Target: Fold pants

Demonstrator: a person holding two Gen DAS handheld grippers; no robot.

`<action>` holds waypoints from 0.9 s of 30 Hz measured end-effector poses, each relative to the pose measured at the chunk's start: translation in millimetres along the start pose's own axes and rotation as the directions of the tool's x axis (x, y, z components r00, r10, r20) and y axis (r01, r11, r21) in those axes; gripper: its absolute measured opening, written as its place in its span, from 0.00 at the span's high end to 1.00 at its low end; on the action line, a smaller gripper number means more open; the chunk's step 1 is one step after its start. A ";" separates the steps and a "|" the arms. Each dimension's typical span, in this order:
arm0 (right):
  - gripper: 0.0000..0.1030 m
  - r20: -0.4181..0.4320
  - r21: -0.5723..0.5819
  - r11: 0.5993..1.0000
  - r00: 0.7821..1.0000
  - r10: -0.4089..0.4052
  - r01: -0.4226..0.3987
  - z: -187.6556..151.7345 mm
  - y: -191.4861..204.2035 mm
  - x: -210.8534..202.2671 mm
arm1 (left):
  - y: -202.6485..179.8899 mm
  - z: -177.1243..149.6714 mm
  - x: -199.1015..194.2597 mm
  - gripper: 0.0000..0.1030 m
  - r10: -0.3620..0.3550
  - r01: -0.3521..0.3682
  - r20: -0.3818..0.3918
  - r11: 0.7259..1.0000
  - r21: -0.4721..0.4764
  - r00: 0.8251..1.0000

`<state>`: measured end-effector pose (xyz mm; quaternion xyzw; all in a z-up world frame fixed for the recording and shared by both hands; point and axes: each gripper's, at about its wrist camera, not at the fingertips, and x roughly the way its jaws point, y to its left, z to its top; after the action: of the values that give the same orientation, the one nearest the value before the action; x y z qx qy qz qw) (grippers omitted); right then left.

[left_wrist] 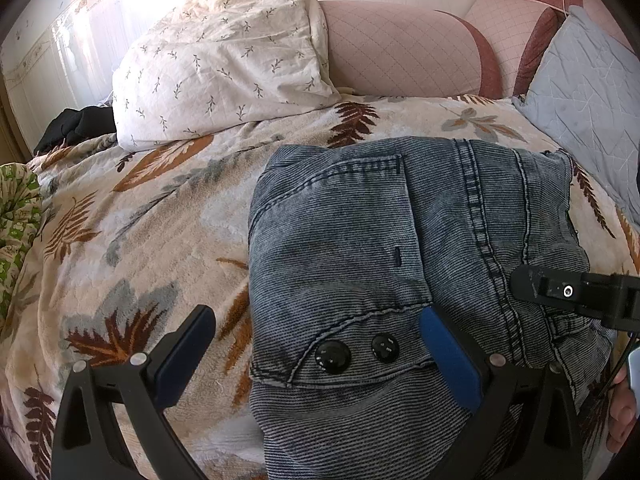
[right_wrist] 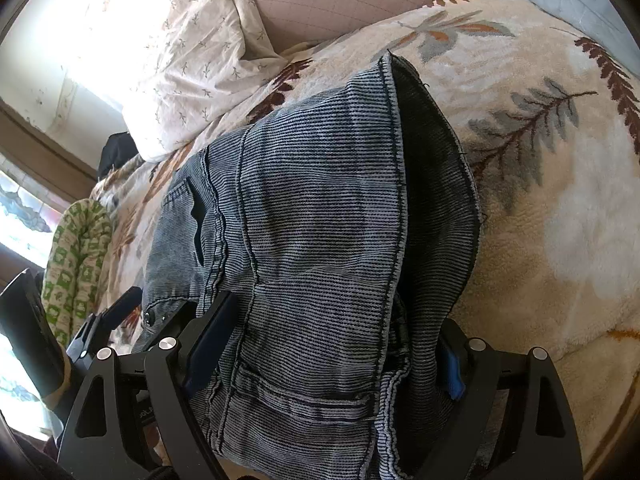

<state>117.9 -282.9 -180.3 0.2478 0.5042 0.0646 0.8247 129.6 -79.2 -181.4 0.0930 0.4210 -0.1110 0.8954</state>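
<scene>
Grey-blue striped denim pants [left_wrist: 360,240] lie folded into a thick bundle on a leaf-patterned blanket [left_wrist: 140,220]. My left gripper [left_wrist: 316,320] is open over the bundle's near left corner. Two black buttons [left_wrist: 332,356] sit between its fingers; one finger is over the blanket, the other over the denim. My right gripper [right_wrist: 338,324] stands wide open around the near end of the pants [right_wrist: 320,200]. Its right finger is partly hidden behind a dark fold. One of its fingers [left_wrist: 532,284] shows at the right edge of the left wrist view.
A white sprig-print pillow [left_wrist: 216,60] and a pink quilted cushion [left_wrist: 400,52] lie at the bed's far end. A pale blue pillow [left_wrist: 580,92] is at the right. Green patterned cloth [left_wrist: 16,216] and a black garment [left_wrist: 76,124] are at the left. A person's fingers [left_wrist: 622,412] show at the lower right.
</scene>
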 end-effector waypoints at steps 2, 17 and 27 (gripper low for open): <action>0.16 0.000 -0.001 1.000 1.000 -0.001 0.001 0.2 -0.4 0.1 | -0.1 0.1 0.1 0.00 0.001 -0.001 0.000 1.000 0.001 1.000; 0.16 -0.011 0.025 1.000 1.000 0.009 -0.008 7.9 -7.8 -8.2 | 18.6 8.0 -36.7 0.00 0.010 -0.010 0.113 1.000 -0.005 0.994; 0.16 0.109 0.156 0.983 0.991 0.082 -0.099 15.3 -45.9 -50.4 | 55.0 -4.2 -38.4 0.00 0.004 -0.005 -0.005 0.999 -0.048 1.000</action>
<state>100.2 -345.9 -156.2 0.3394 0.4531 0.0484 0.8229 118.0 -20.8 -150.3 0.0729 0.4254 -0.0987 0.8967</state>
